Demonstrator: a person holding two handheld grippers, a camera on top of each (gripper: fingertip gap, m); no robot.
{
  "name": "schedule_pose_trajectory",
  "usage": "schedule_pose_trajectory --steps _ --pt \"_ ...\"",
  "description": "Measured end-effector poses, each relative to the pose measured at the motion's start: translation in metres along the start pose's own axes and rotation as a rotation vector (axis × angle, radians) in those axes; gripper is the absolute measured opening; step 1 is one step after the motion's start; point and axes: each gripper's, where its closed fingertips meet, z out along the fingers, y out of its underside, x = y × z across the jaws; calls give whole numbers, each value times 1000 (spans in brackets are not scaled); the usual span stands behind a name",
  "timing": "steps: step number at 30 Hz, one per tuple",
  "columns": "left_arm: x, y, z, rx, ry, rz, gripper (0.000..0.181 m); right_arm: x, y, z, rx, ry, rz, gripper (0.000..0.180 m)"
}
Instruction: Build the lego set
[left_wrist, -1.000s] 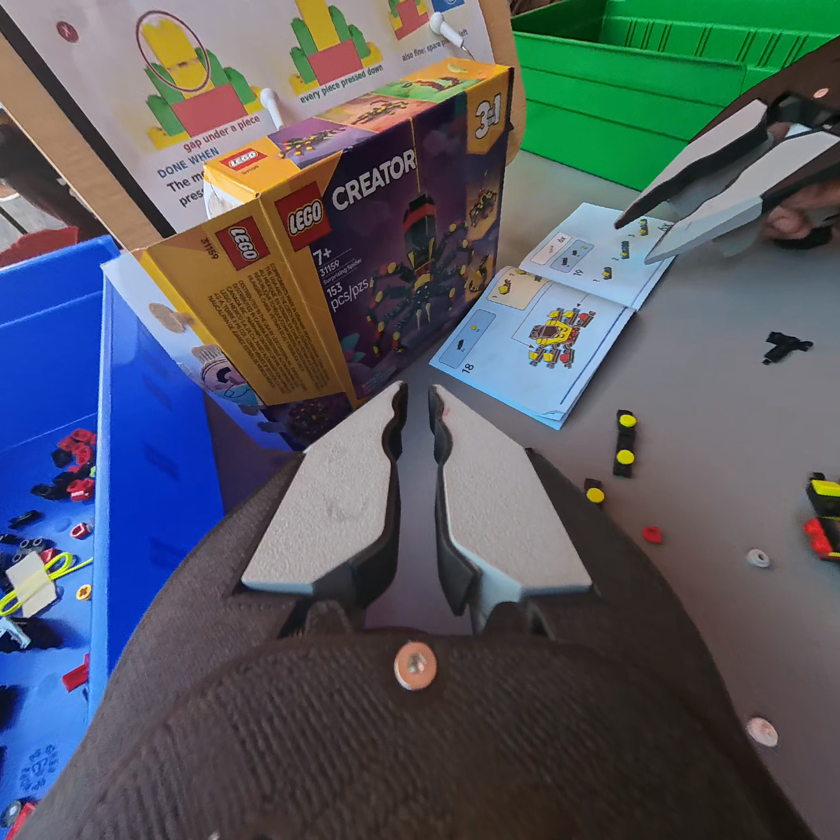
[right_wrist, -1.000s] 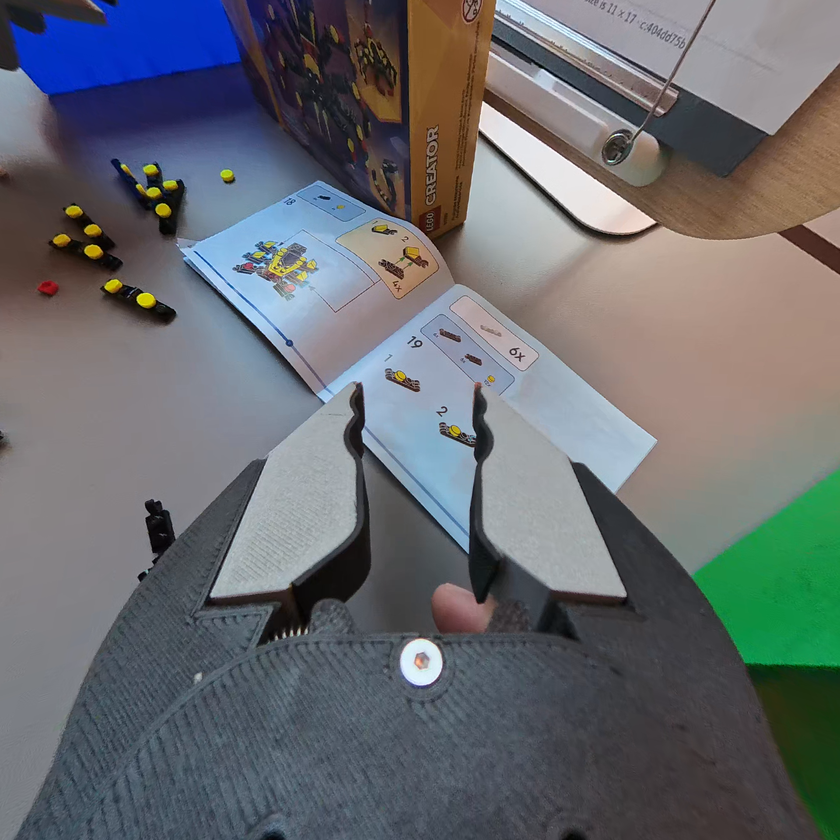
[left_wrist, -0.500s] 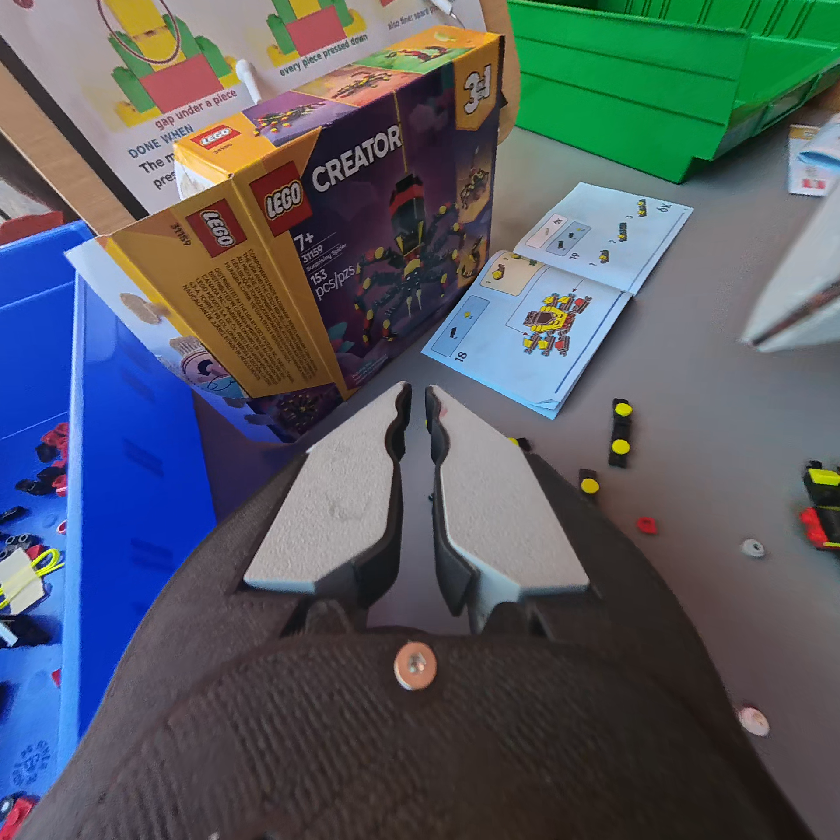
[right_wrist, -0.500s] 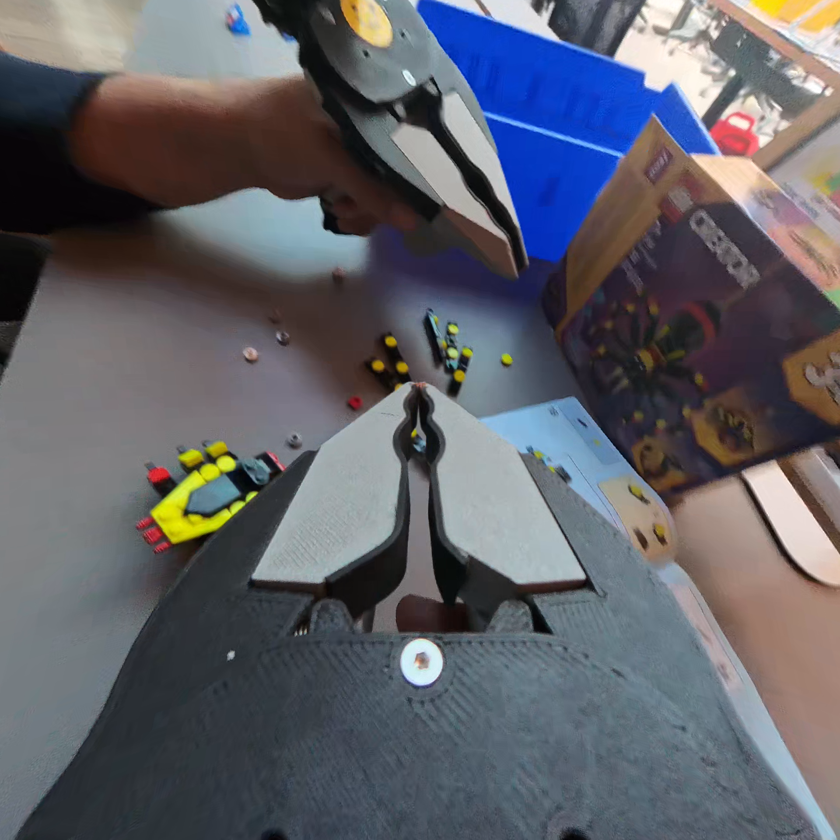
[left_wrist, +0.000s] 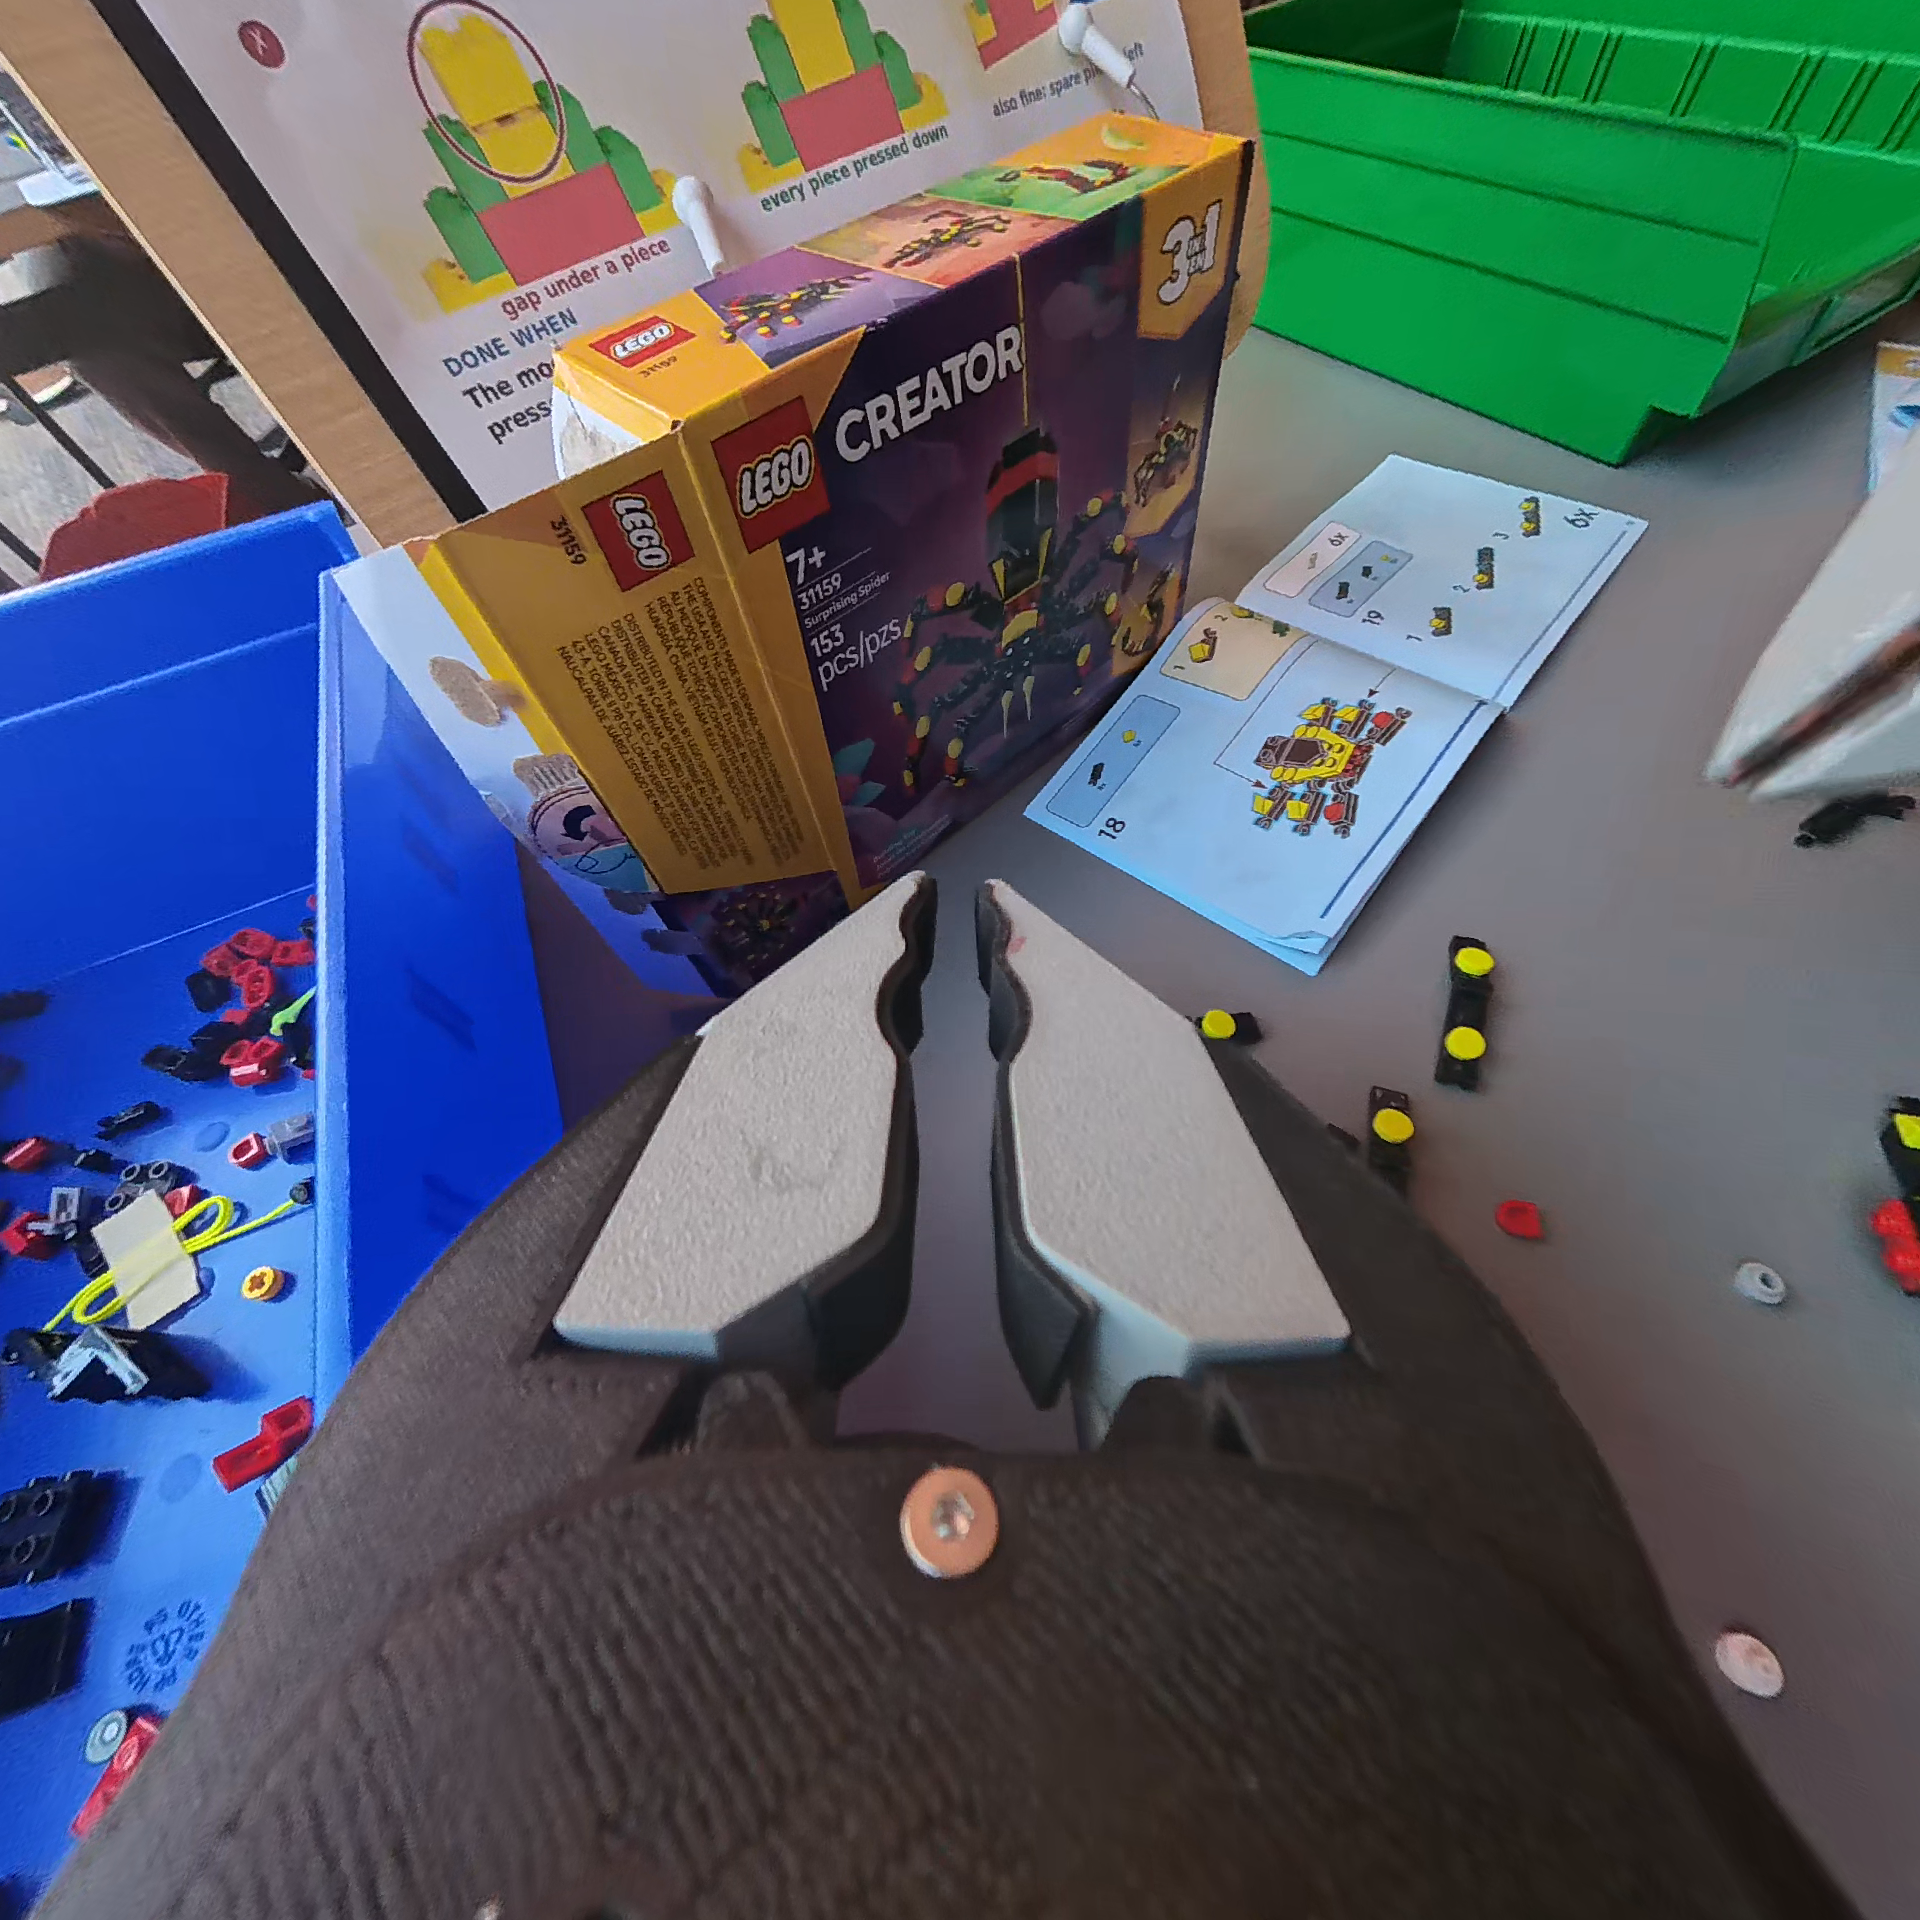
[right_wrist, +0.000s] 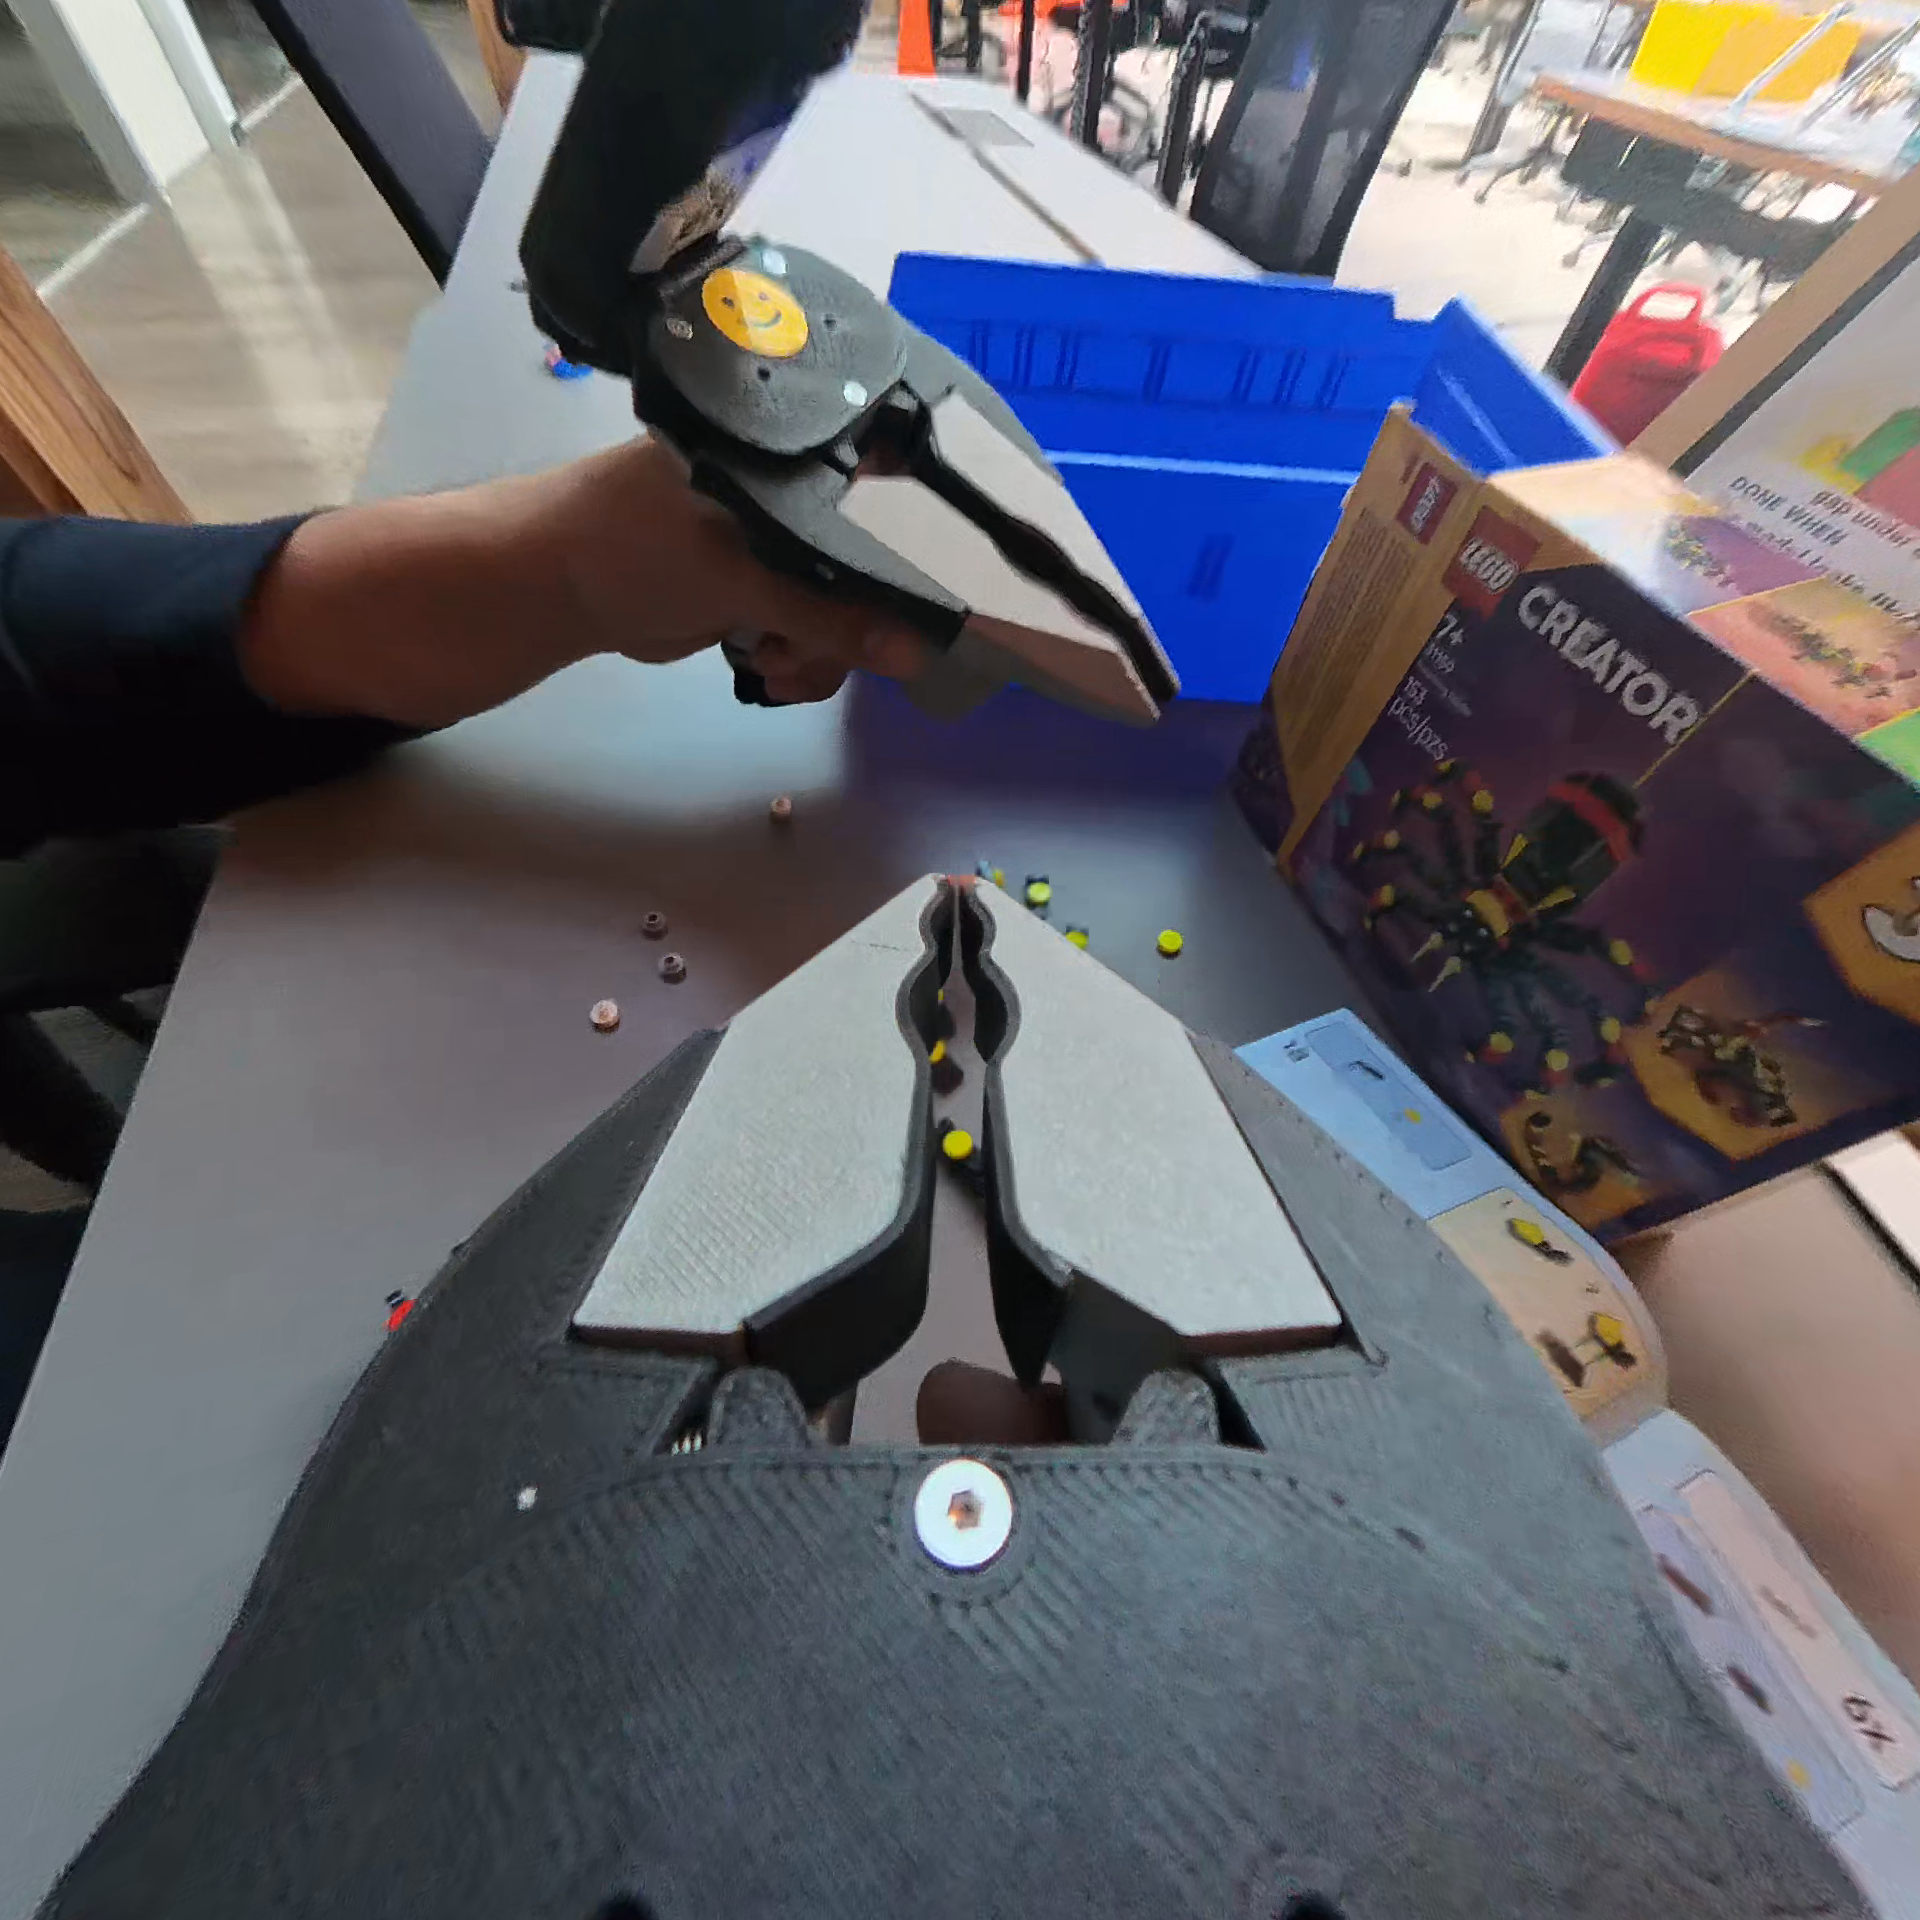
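Hovering above the grey table (left_wrist: 1621, 1039), the left gripper (left_wrist: 954, 896) had its fingers almost together — only a narrow slit showed between the tips, and nothing sat in it. It pointed toward the box (left_wrist: 904, 582), which stood upright against the blue bin (left_wrist: 416, 935). Loose red and black pieces (left_wrist: 244, 1013) lay scattered on the bin's floor, along with a yellow cord (left_wrist: 156, 1262) wrapped in a pale tag. The open booklet (left_wrist: 1340, 717) lay flat just right of the box. Near its lower corner rested a black strip with two yellow studs (left_wrist: 1463, 1013), a shorter studded piece (left_wrist: 1390, 1130) and a small red piece (left_wrist: 1519, 1218). A partly built black, yellow and red piece (left_wrist: 1901, 1195) was cut off at the right edge. Behind the booklet stood a green bin (left_wrist: 1558, 260), and a poster board (left_wrist: 582, 208) leaned behind the box.

The right gripper (right_wrist: 958, 885) was pinched shut — its tips met, with a tiny reddish speck at the very point, too small to name. It was held over the table among yellow studs (right_wrist: 1169, 942) and small round brown pieces (right_wrist: 665, 966). In the right wrist view a hand (right_wrist: 665, 582) held the left gripper above the table in front of the blue bin, and the box stood to the right with the booklet at its foot.
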Motion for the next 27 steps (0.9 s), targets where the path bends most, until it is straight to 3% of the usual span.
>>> schedule_pose_trajectory --steps 3,10,14,18,21,25,27 --pt "1 1 1 -5 0 6 5 -9 32 11 -148 -33 3 0" --pt "1 0 1 -3 -4 9 5 9 -5 7 -23 54 -19 0" --pt "0 1 1 -6 -5 4 5 -3 27 23 -187 -32 8 0" --pt "1 1 1 -8 -2 15 5 9 1 10 -76 105 -99 0" --pt "1 2 2 -11 -3 14 5 24 -17 -3 -13 162 -69 0" --pt "1 4 3 -21 -3 19 5 22 14 5 -107 90 26 0" --pt "1 5 4 -26 -4 23 5 27 21 4 -137 131 8 0"
